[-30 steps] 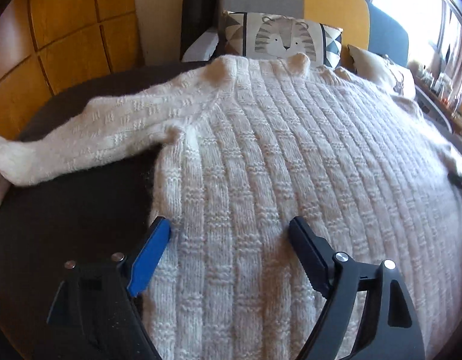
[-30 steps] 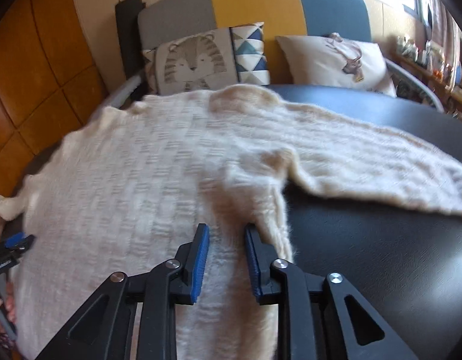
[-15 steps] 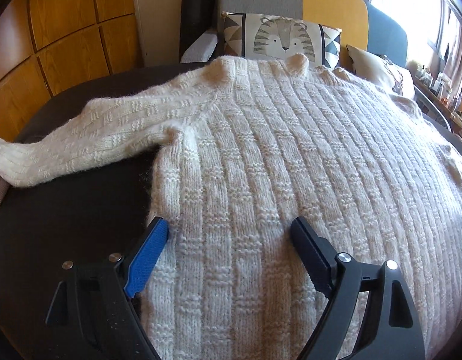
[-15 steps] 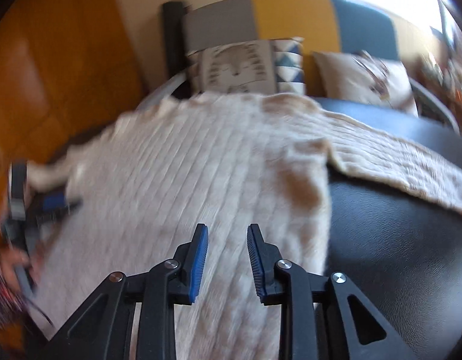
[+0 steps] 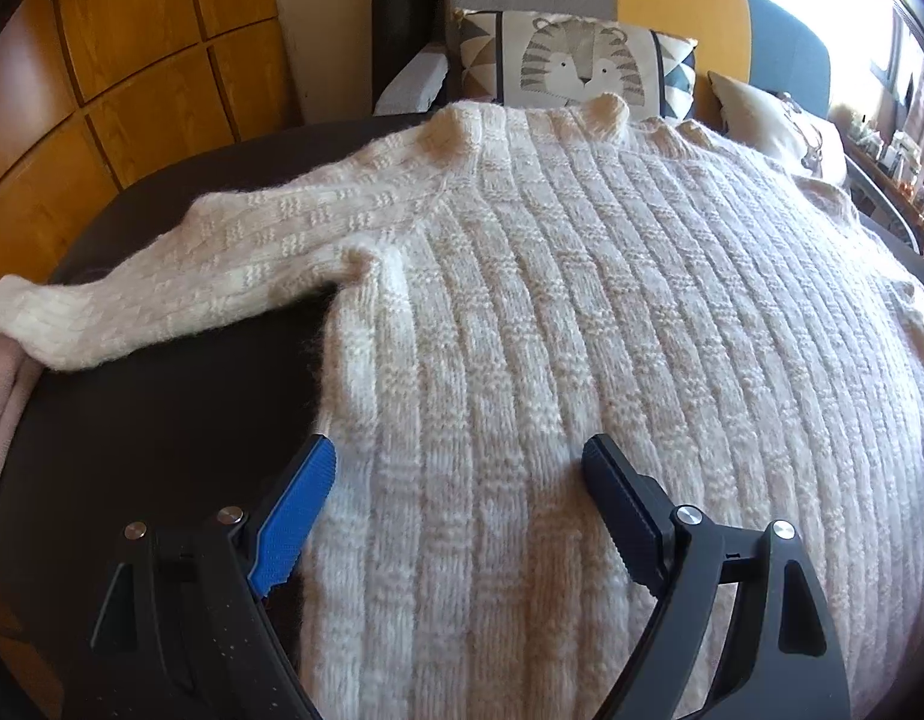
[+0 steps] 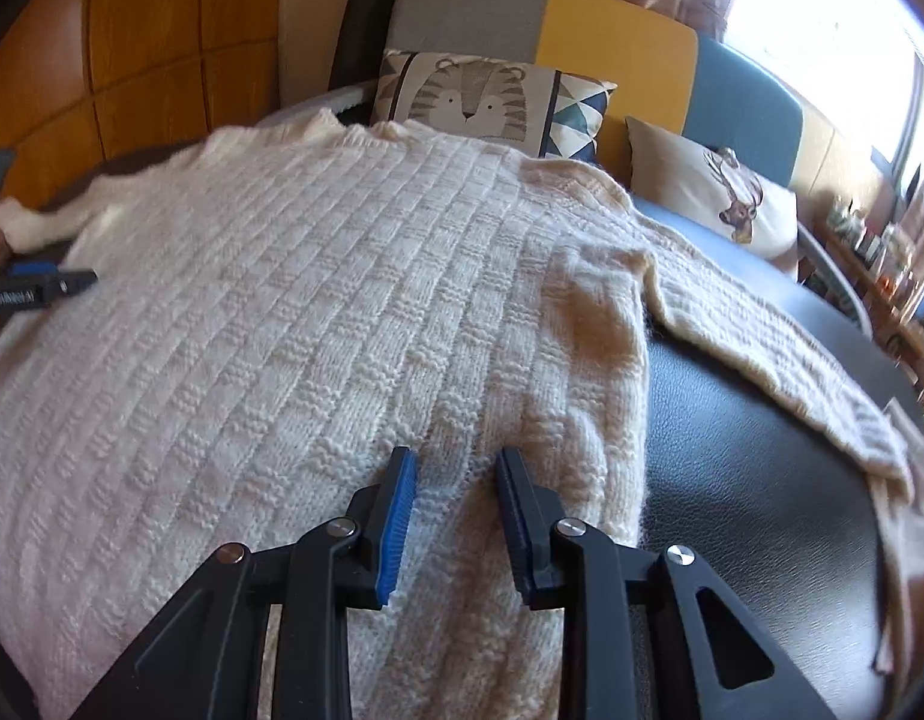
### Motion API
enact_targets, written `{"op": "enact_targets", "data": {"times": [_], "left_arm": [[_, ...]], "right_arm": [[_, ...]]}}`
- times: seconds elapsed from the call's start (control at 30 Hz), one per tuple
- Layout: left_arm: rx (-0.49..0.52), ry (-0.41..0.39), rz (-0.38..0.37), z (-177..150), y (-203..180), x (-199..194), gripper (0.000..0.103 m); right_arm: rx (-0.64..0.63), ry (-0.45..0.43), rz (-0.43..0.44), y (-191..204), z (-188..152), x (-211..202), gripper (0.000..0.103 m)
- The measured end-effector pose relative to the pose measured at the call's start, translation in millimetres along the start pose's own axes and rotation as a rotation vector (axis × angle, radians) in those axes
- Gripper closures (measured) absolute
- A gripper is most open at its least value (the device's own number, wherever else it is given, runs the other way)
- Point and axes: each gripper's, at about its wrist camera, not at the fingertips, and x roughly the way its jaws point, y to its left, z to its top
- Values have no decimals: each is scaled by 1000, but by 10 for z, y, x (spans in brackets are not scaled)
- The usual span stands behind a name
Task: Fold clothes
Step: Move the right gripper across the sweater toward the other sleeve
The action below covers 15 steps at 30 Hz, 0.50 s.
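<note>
A cream knitted sweater (image 5: 582, 312) lies spread flat on a dark table (image 5: 162, 420), neck towards the sofa. Its left sleeve (image 5: 162, 288) stretches out to the left, and its right sleeve (image 6: 792, 360) runs off to the right. My left gripper (image 5: 462, 462) stands wide open over the sweater's lower left side, its blue-padded finger at the side edge, with nothing pinched. My right gripper (image 6: 456, 471) hovers over the lower right part of the body, just inside the side edge. Its jaws stand a narrow gap apart, with knit lying under them and not squeezed.
A sofa behind the table holds a tiger cushion (image 5: 582, 66) and a deer cushion (image 6: 720, 198). Wooden wall panels (image 5: 132, 60) rise at the left. A pink cloth (image 5: 0, 396) lies at the table's left edge. Cluttered shelves (image 6: 882, 252) stand at the far right.
My right gripper has shifted sideways over the sweater and rolled, so both fingers now sit inside the side edge. Its jaws are slightly wider apart. The left gripper has held still.
</note>
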Motion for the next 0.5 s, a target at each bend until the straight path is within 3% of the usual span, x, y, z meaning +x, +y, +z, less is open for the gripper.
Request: {"op": "enact_targets", "data": {"times": [0.07, 0.13, 0.2, 0.43, 0.5], "left_arm": [[-11, -2, 6, -39, 3, -68, 16], [-15, -9, -3, -97, -13, -126, 16], [-18, -9, 7, -154, -37, -160, 16], [-25, -33, 16, -289, -53, -141, 16], [-31, -39, 17, -297, -54, -132, 16]], "right_arm": [[30, -19, 29, 18, 16, -123, 75], [65, -87, 143, 89, 35, -302, 75], [42, -112, 187, 227, 60, -380, 75], [-29, -59, 191, 529, -27, -153, 75], [-12, -91, 207, 482, -101, -144, 75]]}}
